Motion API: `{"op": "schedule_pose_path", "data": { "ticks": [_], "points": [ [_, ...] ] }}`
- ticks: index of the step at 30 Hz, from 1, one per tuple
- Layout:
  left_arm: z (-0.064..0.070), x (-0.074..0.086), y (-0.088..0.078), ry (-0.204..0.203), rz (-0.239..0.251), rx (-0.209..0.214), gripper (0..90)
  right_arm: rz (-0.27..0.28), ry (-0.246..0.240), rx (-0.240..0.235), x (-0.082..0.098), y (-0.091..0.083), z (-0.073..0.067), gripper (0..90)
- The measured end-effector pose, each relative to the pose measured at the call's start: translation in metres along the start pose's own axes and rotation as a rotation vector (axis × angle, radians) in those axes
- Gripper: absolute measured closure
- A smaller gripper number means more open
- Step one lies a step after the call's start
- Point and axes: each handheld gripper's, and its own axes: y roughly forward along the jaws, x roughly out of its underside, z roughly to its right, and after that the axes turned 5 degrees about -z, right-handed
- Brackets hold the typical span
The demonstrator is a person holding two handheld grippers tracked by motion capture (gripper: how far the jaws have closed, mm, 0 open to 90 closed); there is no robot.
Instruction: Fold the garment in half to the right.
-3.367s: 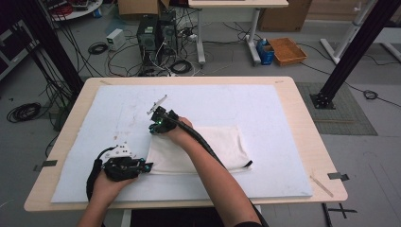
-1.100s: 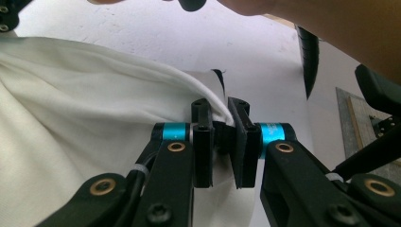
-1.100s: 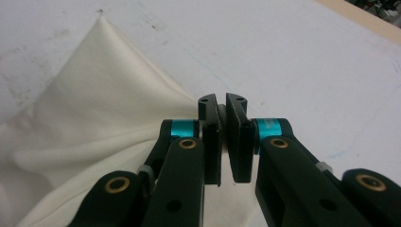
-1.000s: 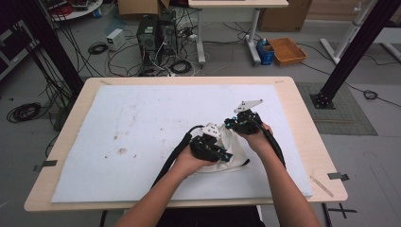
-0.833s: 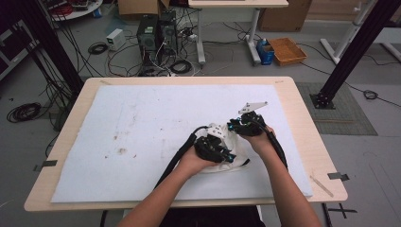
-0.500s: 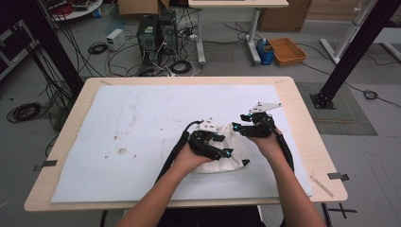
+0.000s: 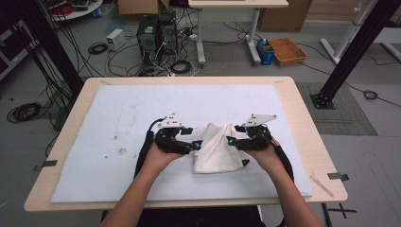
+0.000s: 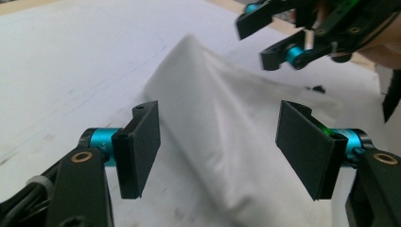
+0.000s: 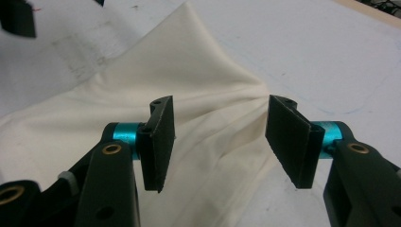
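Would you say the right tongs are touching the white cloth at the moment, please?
Apart. In the right gripper view the right tongs stand open, having just been opening, with both pads clear of the white cloth that lies behind and between them.

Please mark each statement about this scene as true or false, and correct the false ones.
1. The white cloth lies between the two tongs on the table. True.
2. The left tongs are clamped on the cloth. False: their jaws have just been opening and stand apart, with the cloth lying beyond them, not pinched.
3. The right tongs are open. True.
4. The cloth lies perfectly flat. False: it is bunched, with a raised ridge along it.
5. The cloth rests on the bare wooden table. False: it rests on the white mat that covers the table.
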Motion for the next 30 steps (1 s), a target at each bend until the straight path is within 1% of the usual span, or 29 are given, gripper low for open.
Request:
{"op": "schedule_pose_path", "data": {
  "ticks": [1, 5, 8, 9, 11, 13, 14, 16, 18, 21, 23, 26, 27, 28, 29, 30],
  "points": [
    [-0.002, 0.004, -0.004, -0.004, -0.001, -0.015, 31.4, -0.005, -0.005, -0.003, 0.002, 0.0, -0.002, 43.9],
    [-0.01, 0.019, -0.016, -0.036, -0.014, -0.045, 31.4, -0.032, -0.018, -0.019, 0.009, -0.001, -0.01, 46.9],
    [-0.015, 0.028, -0.024, -0.045, -0.013, -0.06, 31.4, -0.069, -0.035, -0.031, 0.018, -0.001, -0.018, 50.4],
    [-0.016, 0.03, -0.027, -0.047, -0.015, -0.064, 31.4, -0.078, -0.045, -0.032, 0.022, -0.002, -0.02, 54.0],
    [-0.02, 0.036, -0.033, -0.056, -0.011, -0.075, 31.4, -0.096, -0.047, -0.038, 0.028, -0.004, -0.023, 61.9],
    [-0.023, 0.04, -0.037, -0.071, -0.006, -0.082, 31.4, -0.114, -0.054, -0.033, 0.035, -0.005, -0.025, 74.2],
    [-0.025, 0.041, -0.038, -0.078, -0.013, -0.087, 31.4, -0.122, -0.06, -0.023, 0.039, -0.005, -0.025, 79.7],
    [-0.026, 0.042, -0.039, -0.08, -0.012, -0.094, 31.4, -0.127, -0.049, -0.02, 0.044, -0.004, -0.022, 86.3],
    [-0.026, 0.041, -0.04, -0.08, -0.001, -0.093, 31.4, -0.119, -0.029, -0.027, 0.046, -0.007, -0.019, 87.2],
    [-0.026, 0.041, -0.041, -0.079, -0.003, -0.097, 31.4, -0.11, -0.027, -0.021, 0.045, -0.013, -0.018, 87.5],
    [-0.027, 0.042, -0.041, -0.084, -0.001, -0.1, 31.4, -0.121, -0.027, -0.014, 0.047, -0.015, -0.018, 87.7],
    [-0.029, 0.042, -0.043, -0.087, 0.0, -0.108, 31.4, -0.138, -0.01, -0.011, 0.056, -0.012, -0.017, 86.6],
    [-0.029, 0.042, -0.043, -0.09, 0.004, -0.109, 31.4, -0.132, -0.004, -0.011, 0.058, -0.012, -0.017, 84.1],
    [-0.029, 0.042, -0.044, -0.087, 0.001, -0.113, 31.4, -0.123, 0.005, -0.01, 0.059, -0.012, -0.016, 78.1],
    [-0.029, 0.042, -0.044, -0.092, 0.006, -0.116, 31.4, -0.117, 0.01, -0.005, 0.058, -0.013, -0.015, 69.1],
    [-0.03, 0.042, -0.045, -0.093, 0.007, -0.117, 31.4, -0.109, 0.018, 0.013, 0.055, -0.014, -0.014, 62.5]
  ]
}}
